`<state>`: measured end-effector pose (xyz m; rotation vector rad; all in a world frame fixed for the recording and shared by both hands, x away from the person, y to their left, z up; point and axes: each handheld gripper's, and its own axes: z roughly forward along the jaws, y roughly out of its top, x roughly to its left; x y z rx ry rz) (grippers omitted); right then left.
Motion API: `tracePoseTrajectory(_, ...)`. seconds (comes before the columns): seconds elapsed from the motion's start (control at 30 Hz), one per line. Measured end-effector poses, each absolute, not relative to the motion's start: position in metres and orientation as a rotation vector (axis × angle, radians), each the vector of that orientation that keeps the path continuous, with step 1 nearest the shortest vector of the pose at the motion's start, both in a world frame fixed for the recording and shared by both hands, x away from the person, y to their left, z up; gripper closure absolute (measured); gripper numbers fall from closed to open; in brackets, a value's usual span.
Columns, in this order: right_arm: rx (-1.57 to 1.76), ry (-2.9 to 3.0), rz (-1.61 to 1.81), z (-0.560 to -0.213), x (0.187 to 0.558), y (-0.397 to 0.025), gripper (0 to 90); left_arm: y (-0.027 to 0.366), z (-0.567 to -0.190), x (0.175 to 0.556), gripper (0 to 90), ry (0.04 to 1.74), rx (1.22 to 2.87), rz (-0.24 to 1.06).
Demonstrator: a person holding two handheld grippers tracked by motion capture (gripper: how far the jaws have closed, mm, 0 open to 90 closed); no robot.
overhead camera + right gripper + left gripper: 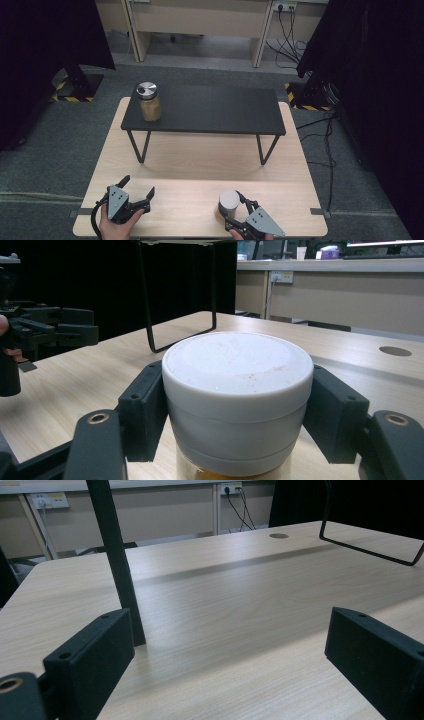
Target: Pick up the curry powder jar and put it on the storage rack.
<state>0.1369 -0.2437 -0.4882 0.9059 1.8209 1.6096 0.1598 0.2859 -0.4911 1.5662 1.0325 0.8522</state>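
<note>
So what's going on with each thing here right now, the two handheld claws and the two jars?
Left gripper: open, holds nothing, above the wooden table.
Right gripper: fingers closed on the white lid of the near jar.
Near jar: upright on the wooden table, lid on.
Far jar: upright on the black shelf, metal lid on, apart from both grippers.

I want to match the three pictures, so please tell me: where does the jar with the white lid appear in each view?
High view: the white-lidded jar stands at the table's near edge, lower right of centre, in the right claw.
Left gripper view: I do not find the jar here.
Right gripper view: the jar sits centre, close up, between the jaws.
Shared landmark: the black shelf's wire leg.
</note>
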Motion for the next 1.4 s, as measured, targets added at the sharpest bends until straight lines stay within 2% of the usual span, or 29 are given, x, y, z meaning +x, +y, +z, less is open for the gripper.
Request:
tracePoseTrajectory(0.53,0.903,1.825,1.611,-0.465,0.138,-0.246,33.8,0.285,-0.493,0.161,4.9,1.042,1.572,0.845)
tracePoseTrajectory(1.4,0.83,1.748,1.633,-0.379,0.154,-0.262,33.8,0.284,-0.493,0.161,4.9,1.038,1.58,0.839)
